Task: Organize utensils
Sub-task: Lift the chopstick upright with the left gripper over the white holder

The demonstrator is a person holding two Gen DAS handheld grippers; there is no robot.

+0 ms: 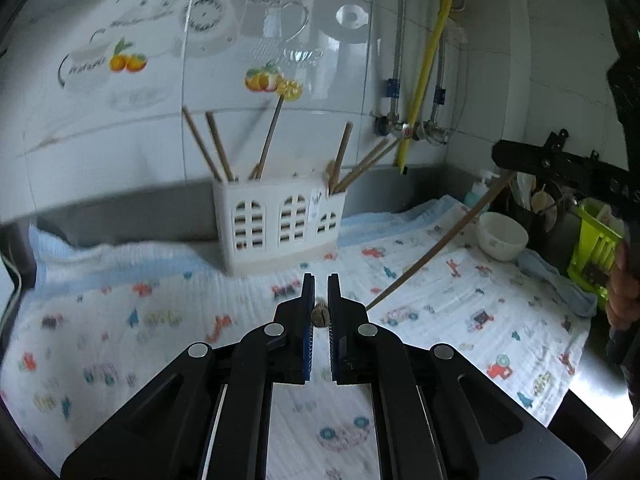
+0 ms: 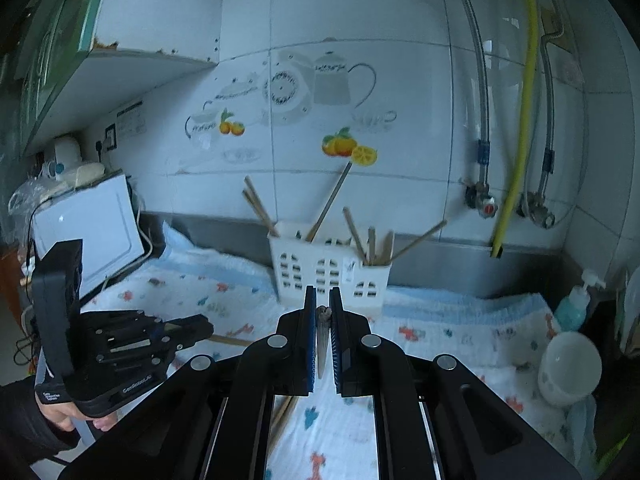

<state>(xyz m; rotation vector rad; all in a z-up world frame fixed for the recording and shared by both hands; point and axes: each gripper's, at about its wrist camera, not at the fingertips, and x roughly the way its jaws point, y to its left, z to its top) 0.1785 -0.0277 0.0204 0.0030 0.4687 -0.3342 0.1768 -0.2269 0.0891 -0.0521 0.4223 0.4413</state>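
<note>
A white slotted utensil holder [image 1: 280,222] stands on a patterned cloth by the tiled wall, with several wooden chopsticks sticking out; it also shows in the right wrist view [image 2: 328,272]. My left gripper [image 1: 320,284] is shut on the end of a chopstick [image 1: 320,317], seen end-on. My right gripper [image 2: 322,298] is shut on another chopstick [image 2: 322,336] that points down to the cloth. In the left wrist view the right gripper [image 1: 560,166] holds that long chopstick [image 1: 432,252] slanting down. In the right wrist view the left gripper [image 2: 192,330] holds a chopstick [image 2: 228,340].
A white bowl [image 1: 502,236] and a lime green rack [image 1: 596,240] sit at the right; the bowl [image 2: 568,364] and a soap bottle [image 2: 576,304] are also in the right wrist view. A white appliance [image 2: 100,228] stands at the left. Pipes and a yellow hose [image 1: 424,80] run down the wall.
</note>
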